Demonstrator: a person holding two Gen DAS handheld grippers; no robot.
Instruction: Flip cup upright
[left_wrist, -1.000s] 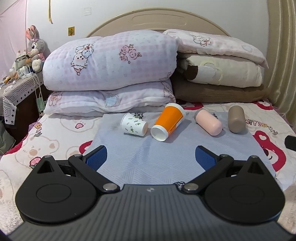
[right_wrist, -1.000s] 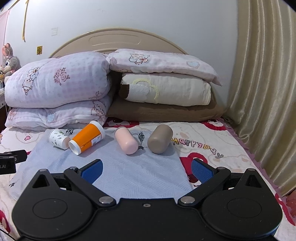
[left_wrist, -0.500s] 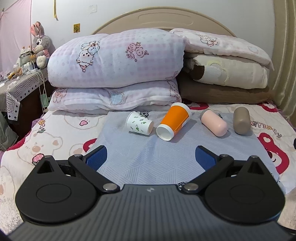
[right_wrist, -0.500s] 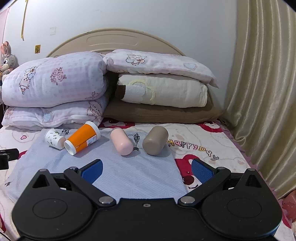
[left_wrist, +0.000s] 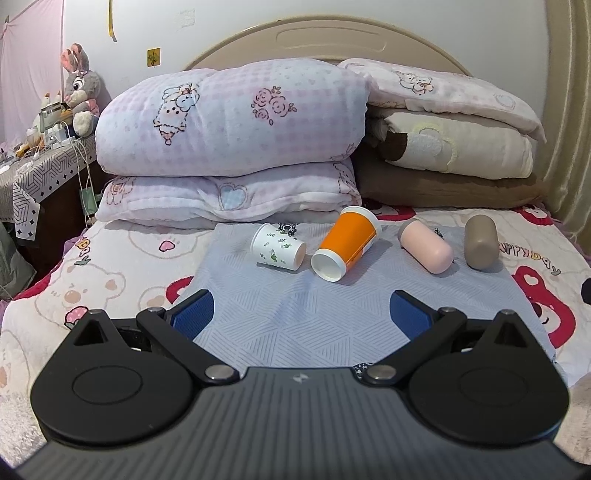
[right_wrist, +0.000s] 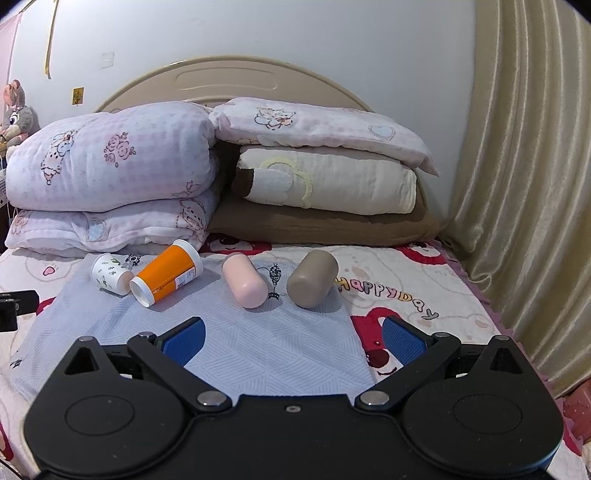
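Orange cup (left_wrist: 349, 240), leaf-print white cup (left_wrist: 277, 248), pink cup (left_wrist: 426, 248), taupe cup (left_wrist: 480, 242), grey-blue geometric cloth (left_wrist: 295, 314).

cups lying on their sides: 4 | white leaf-print cup (left_wrist: 277, 248): 1 | orange cup (left_wrist: 346, 243): 1 | pink cup (left_wrist: 425, 248): 1 | taupe cup (left_wrist: 480, 242): 1 | grey mat (left_wrist: 295, 314): 1 | plush rabbit (left_wrist: 80, 88): 1
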